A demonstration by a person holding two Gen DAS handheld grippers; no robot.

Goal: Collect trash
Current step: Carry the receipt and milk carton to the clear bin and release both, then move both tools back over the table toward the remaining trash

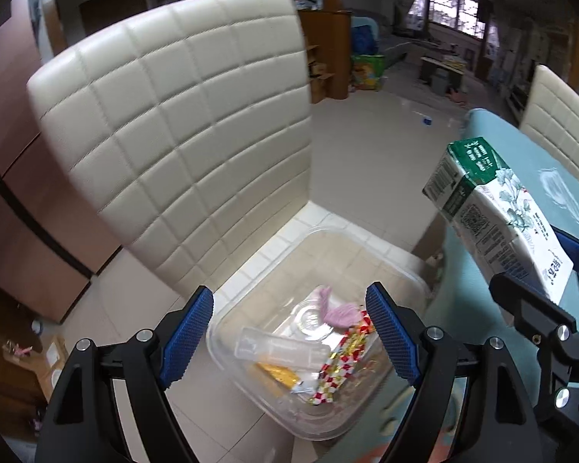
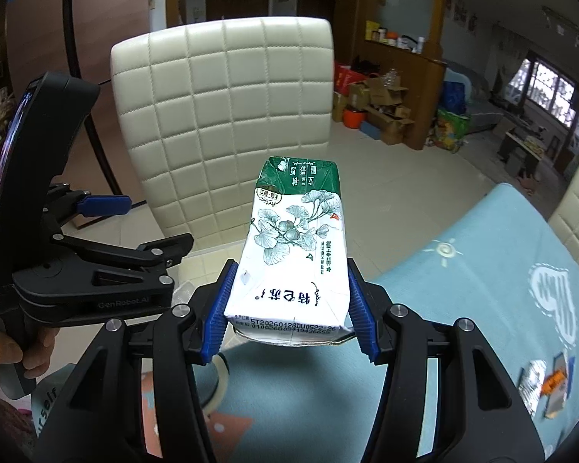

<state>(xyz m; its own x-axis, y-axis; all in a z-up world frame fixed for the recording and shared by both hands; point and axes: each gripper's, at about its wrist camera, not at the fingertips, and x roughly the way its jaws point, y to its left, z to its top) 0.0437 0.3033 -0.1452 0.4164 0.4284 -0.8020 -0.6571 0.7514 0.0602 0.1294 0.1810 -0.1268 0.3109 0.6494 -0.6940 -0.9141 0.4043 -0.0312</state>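
From the left wrist, the left gripper (image 1: 289, 332) stands with its jaws wide apart and nothing between the blue pads (image 1: 391, 337). Below them a clear plastic bin (image 1: 251, 270) sits on the seat of a cream quilted chair (image 1: 173, 115). Inside lie a pink scrap (image 1: 337, 308), a red-and-gold patterned wrapper (image 1: 341, 366), a yellow packet (image 1: 280, 374) and a clear flat piece (image 1: 280, 351) that may be a lid or tray; the bin's near edge is cut off behind the fingers. At the right, a white-and-green carton (image 1: 498, 216) hangs tilted over the table's edge, its lower end hidden in the right gripper (image 1: 552, 270).

From the right wrist, the right gripper (image 2: 289, 308) clamps the carton (image 2: 295, 247) by its near end, pads pressed on both sides. The bin is hidden here. The left gripper (image 2: 127, 227) shows side-on at the left, held by a hand (image 2: 15, 347) cropped at the frame. Small scraps (image 2: 548, 382) lie blurred on the blue tablecloth (image 2: 482, 270).
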